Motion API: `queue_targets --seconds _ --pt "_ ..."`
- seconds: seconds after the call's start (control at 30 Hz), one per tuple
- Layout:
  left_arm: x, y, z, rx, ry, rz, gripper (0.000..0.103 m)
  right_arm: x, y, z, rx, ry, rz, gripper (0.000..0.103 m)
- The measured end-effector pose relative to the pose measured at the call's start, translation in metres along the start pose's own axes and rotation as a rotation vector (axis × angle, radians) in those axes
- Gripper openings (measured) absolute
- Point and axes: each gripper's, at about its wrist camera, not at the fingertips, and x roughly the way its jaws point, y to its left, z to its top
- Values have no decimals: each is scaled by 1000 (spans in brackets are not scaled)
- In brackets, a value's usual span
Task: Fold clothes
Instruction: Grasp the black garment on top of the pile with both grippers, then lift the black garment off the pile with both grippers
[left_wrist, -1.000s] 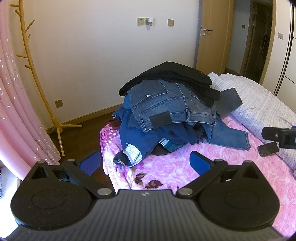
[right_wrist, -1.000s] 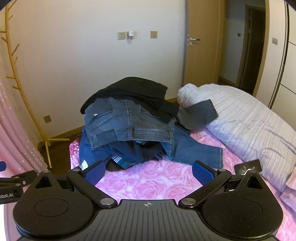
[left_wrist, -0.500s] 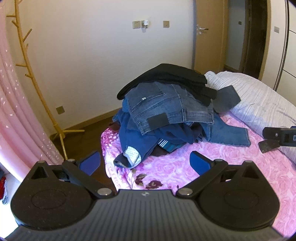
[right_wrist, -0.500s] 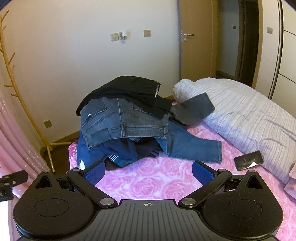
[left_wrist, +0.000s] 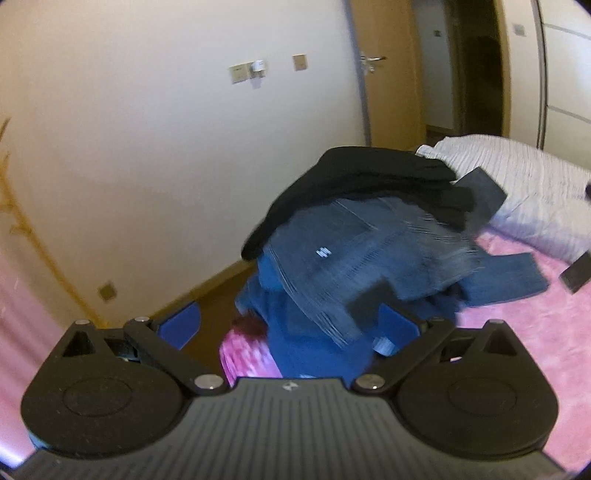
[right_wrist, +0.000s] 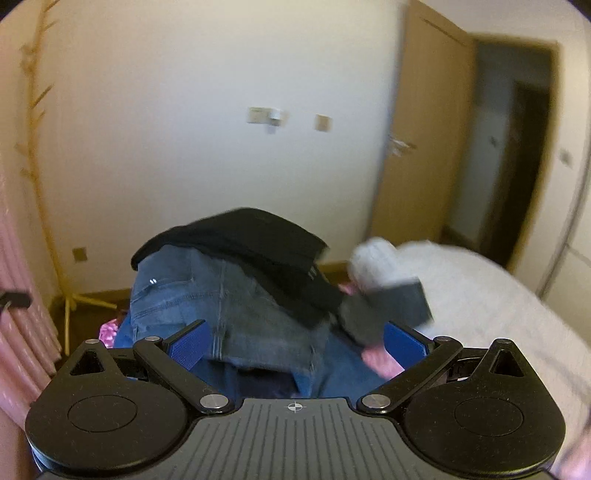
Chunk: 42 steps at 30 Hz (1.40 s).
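Observation:
A heap of clothes lies on the pink floral bed (left_wrist: 517, 332): a black garment (left_wrist: 369, 181) on top, blue jeans (left_wrist: 351, 258) under it, dark blue cloth (left_wrist: 306, 350) lowest. My left gripper (left_wrist: 290, 326) is open, close in front of the heap's lower left side, holding nothing. In the right wrist view the same black garment (right_wrist: 258, 247) tops grey-blue jeans (right_wrist: 229, 317), and a dark grey trouser leg (right_wrist: 391, 302) hangs off to the right. My right gripper (right_wrist: 299, 343) is open with the jeans between its blue pads (right_wrist: 188, 345), not clamped. Both views are blurred.
A white striped duvet (left_wrist: 517, 184) lies right of the heap. A dark phone (left_wrist: 576, 275) rests on the bed at the right edge. A yellow coat stand (right_wrist: 40, 184) and pink curtain (right_wrist: 18, 332) stand left. A wooden door (left_wrist: 388, 74) is behind.
Both grippers have moved forward, close up to the clothes heap, which now fills the lower middle of each view. Both stay open. The heap itself has not moved.

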Motion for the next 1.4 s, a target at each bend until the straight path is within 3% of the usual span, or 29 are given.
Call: queue_targets --seconds 0.23,0.43,0.53,0.57,0.8,0.93,1.0,1.17,1.33,1.4 --pt "153 54 25 137 -2 -49 101 154 42 44 -340 74 -38 102" --pt "249 61 41 289 3 -128 101 268 53 54 -531 131 -19 101" --pt "284 61 47 356 9 -155 93 306 57 55 -618 191 -10 62" --pt "293 61 48 376 12 -165 89 314 57 53 -644 207 -12 61" --pt "320 61 45 458 -47 -248 86 358 54 30 -758 246 -8 61" --pt "326 59 46 477 -56 -262 82 377 50 25 -776 224 -15 60" --pt "327 56 49 488 -57 -264 73 383 48 26 -790 218 -6 47" --pt "316 51 58 503 -103 -291 73 388 37 34 -776 209 16 25" --pt "319 35 61 572 -118 -258 73 382 22 49 -744 166 2 16" --pt "320 31 61 590 -125 -250 67 380 17 58 -729 147 -5 14"
